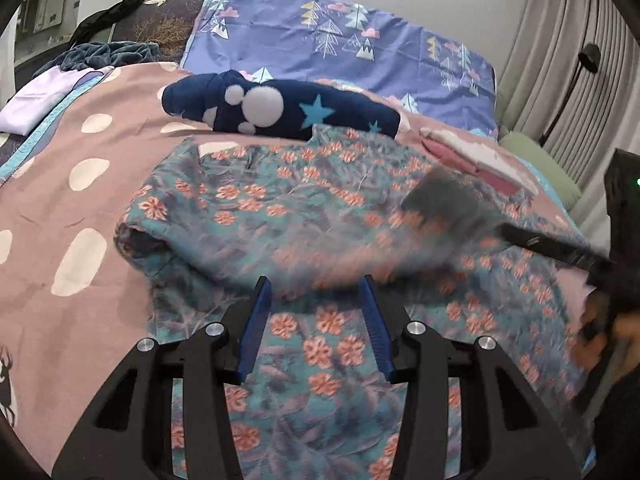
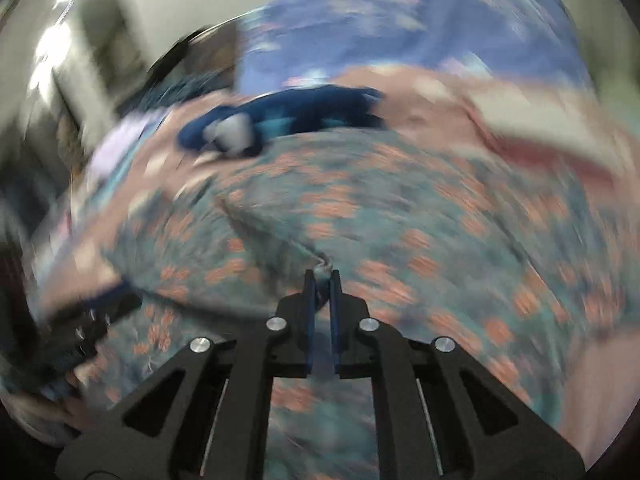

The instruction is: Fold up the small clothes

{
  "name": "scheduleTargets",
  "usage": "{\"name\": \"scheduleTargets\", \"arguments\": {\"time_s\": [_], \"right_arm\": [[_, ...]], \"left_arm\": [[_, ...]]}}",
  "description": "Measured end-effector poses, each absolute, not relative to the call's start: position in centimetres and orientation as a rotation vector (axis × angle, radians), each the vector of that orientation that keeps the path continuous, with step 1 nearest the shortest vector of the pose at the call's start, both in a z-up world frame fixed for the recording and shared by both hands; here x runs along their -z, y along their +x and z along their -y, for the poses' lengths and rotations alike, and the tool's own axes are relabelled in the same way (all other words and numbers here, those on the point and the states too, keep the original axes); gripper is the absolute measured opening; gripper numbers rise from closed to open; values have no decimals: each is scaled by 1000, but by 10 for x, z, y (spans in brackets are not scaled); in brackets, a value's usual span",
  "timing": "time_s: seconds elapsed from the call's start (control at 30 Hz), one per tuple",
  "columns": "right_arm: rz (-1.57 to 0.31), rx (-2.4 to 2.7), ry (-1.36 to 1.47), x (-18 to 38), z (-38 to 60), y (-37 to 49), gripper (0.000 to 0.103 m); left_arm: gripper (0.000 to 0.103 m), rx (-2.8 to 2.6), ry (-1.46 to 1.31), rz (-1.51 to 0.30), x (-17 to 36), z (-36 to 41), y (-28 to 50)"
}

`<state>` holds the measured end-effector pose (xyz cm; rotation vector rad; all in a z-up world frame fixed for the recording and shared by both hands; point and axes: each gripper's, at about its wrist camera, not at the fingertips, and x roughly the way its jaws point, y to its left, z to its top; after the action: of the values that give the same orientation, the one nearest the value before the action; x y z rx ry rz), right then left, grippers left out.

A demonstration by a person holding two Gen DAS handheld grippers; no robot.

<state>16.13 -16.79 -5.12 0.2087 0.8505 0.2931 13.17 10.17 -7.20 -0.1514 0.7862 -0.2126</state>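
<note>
Left claw (image 1: 314,288) sits at bottom centre of the left wrist view, blue fingers (image 1: 256,320) spread wide apart, nothing between them, hovering over the floral garment (image 1: 280,208). The garment is teal with orange flowers and fills the lower and middle frame; its near part lies flat under the claw, and a folded or bunched layer with a sleeve-like opening at mid left sits just beyond the fingertips.

Right claw (image 2: 322,276) at bottom centre of the right wrist view is pinched nearly closed on a bunched bit of the same floral garment (image 2: 400,216), with fabric visible between the blue fingers (image 2: 309,312). That view is heavily motion-blurred, so exactly which edge it grips can't be told; it looks like a fold ridge running up-left from the tips. In the left view the right claw (image 1: 432,196) shows as a dark blur at mid right, over the garment.

Under everything is the bed with a pink spotted sheet (image 1: 60,200), visible on the left side. Further back, upper centre, a navy garment (image 1: 280,110) with white paw print and teal star lies across the sheet, touching the floral one's far edge. At upper right a pink-and-white folded item (image 1: 472,156) sits near the bed edge. Farthest, a purple tree-print quilt (image 1: 340,40) lies across the top.
</note>
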Motion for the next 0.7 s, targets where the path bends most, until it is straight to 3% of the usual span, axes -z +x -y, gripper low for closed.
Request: {"name": "scheduleTargets", "arguments": {"time_s": [0.1, 0.23, 0.5, 0.6, 0.7], "right_arm": [[-951, -269, 357, 68, 215, 159, 14], [-999, -315, 411, 82, 230, 158, 42], [-952, -271, 341, 88, 215, 219, 46], [-963, -257, 258, 88, 197, 238, 5], [-896, -229, 258, 67, 196, 229, 5]], "left_arm": [[46, 199, -146, -816, 83, -104, 134], [46, 185, -135, -850, 95, -102, 138], [46, 75, -128, -843, 92, -122, 139], [46, 2, -153, -837, 92, -142, 137], [47, -44, -167, -833, 94, -157, 134]]}}
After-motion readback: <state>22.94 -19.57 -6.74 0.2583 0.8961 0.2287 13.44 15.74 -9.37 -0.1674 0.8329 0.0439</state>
